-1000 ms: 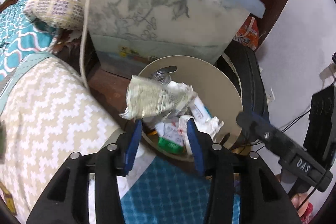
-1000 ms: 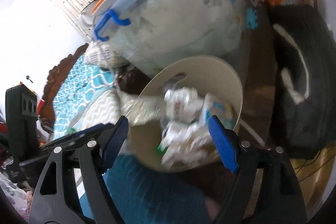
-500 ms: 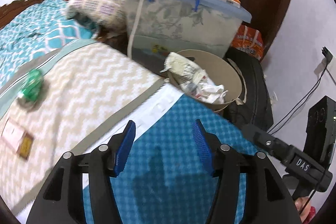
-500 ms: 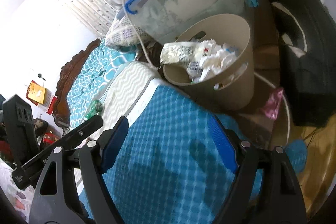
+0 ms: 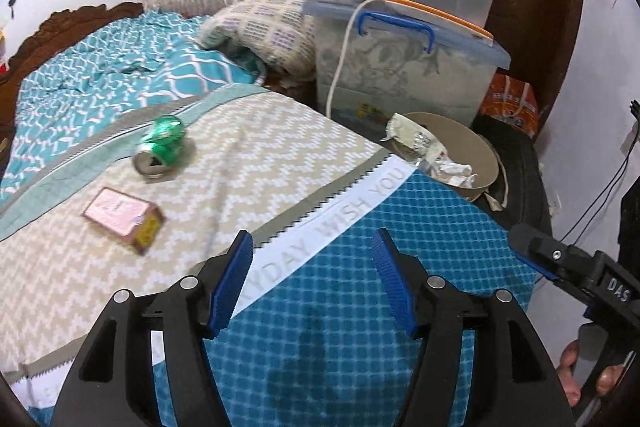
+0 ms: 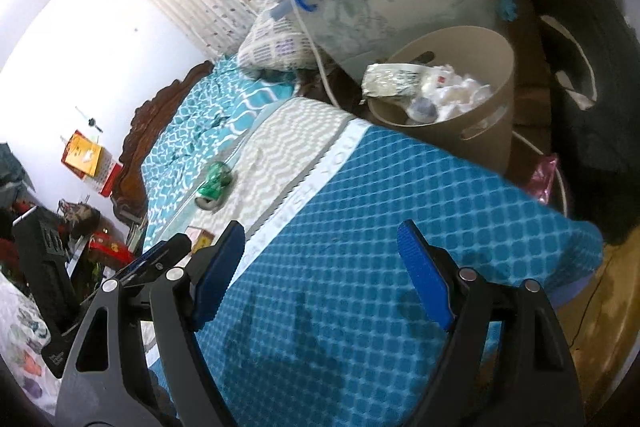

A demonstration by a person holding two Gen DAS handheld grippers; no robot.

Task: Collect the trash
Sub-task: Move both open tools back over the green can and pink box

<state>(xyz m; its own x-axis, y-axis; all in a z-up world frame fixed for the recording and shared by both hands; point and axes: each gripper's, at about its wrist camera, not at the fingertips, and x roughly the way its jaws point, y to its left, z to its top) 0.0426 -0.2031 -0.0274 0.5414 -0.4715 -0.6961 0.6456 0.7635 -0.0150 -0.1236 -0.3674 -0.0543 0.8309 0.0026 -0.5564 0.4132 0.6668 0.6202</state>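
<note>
On the zigzag-patterned bedspread [image 5: 256, 163], far left of the left gripper [image 5: 312, 279], lies a crushed green can [image 5: 162, 145] on its side, long axis running near-left to far-right, open end toward the near left. Nearer and further left rests a small pink-topped box [image 5: 124, 217], its printing illegible. Beyond the bed's right edge stands a tan waste bin [image 5: 460, 143], holding crumpled paper and a wrapper [image 5: 408, 139] over its left rim; its base is hidden by the blue blanket [image 5: 400, 227]. Both the left gripper and the right gripper [image 6: 320, 271] hang above the blanket, jaws spread wide, gripping nothing.
</note>
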